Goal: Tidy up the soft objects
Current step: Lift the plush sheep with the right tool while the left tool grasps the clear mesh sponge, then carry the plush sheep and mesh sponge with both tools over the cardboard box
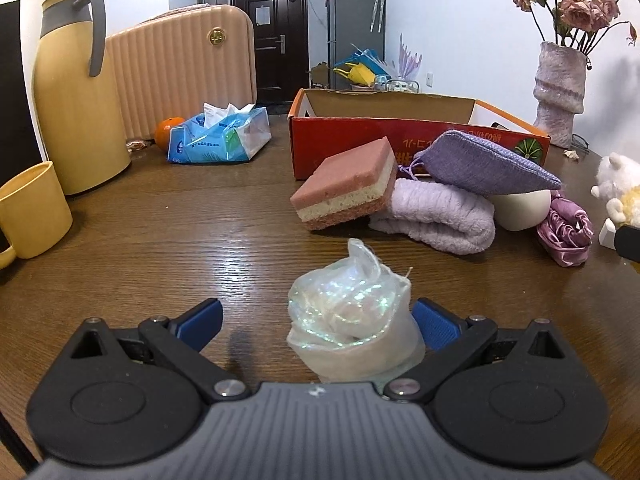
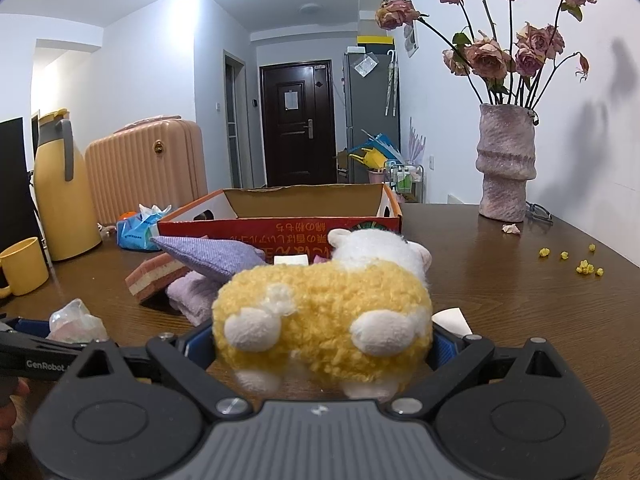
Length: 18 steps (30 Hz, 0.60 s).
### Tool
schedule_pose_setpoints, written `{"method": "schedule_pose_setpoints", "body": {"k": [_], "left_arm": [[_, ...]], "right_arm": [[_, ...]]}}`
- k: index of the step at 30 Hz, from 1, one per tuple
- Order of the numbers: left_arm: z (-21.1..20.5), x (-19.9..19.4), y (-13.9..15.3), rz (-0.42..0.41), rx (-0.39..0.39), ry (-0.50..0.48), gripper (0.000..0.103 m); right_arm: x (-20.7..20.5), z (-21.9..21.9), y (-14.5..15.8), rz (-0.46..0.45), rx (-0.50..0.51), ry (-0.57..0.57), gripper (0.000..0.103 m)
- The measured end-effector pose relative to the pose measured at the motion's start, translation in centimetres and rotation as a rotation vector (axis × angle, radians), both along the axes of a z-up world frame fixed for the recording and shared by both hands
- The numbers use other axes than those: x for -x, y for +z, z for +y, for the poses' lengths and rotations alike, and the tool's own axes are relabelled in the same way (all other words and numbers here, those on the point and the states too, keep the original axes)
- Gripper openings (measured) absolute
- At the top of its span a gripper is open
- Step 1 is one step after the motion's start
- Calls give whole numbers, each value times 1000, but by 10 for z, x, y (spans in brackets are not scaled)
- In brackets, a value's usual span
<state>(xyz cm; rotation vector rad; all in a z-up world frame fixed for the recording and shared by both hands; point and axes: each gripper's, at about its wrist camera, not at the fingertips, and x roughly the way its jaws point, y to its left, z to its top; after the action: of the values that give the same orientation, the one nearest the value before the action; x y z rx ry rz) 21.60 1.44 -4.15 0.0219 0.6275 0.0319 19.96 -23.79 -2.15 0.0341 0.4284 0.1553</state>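
Note:
My left gripper (image 1: 316, 322) is open around an iridescent sheer pouch (image 1: 352, 320) on the wooden table; the pouch rests against the right finger, the left finger stands apart. My right gripper (image 2: 320, 340) has its blue pads on both sides of a yellow and white plush sheep (image 2: 324, 312), which fills the gap. Ahead lie a pink and white sponge (image 1: 344, 186), a lilac folded towel (image 1: 436, 216), a purple knit pouch (image 1: 484, 162), a cream ball (image 1: 520, 208) and a purple satin scrunchie (image 1: 566, 232). Behind them is an open red cardboard box (image 1: 400, 132).
A yellow thermos (image 1: 76, 92) and yellow mug (image 1: 32, 210) stand at the left. A tissue pack (image 1: 218, 136), an orange (image 1: 168, 132) and a peach suitcase (image 1: 180, 72) are behind. A vase of dried roses (image 2: 506, 164) stands at the right, with small yellow bits (image 2: 584, 266) near it.

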Motion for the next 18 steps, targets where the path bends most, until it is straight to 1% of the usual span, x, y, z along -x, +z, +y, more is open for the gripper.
{"method": "schedule_pose_setpoints", "body": {"k": [2,6,13,16,18], "left_arm": [[0,0,0,-2,1,2,103],[0,1,1,-8,1,-2,95],[2,4,3,-32,21,-14,66],[3,6,5,-45,27,-17,59],[3,7,6,-54,32,-17,56]], "right_arm": [[0,0,0,2,1,0,98],[-1,0,-1,2,1,1,98],[-1,0,0,2,1,1,98],[-1,0,0,2,1,1,98],[-1,0,0,2,1,1,98]]}}
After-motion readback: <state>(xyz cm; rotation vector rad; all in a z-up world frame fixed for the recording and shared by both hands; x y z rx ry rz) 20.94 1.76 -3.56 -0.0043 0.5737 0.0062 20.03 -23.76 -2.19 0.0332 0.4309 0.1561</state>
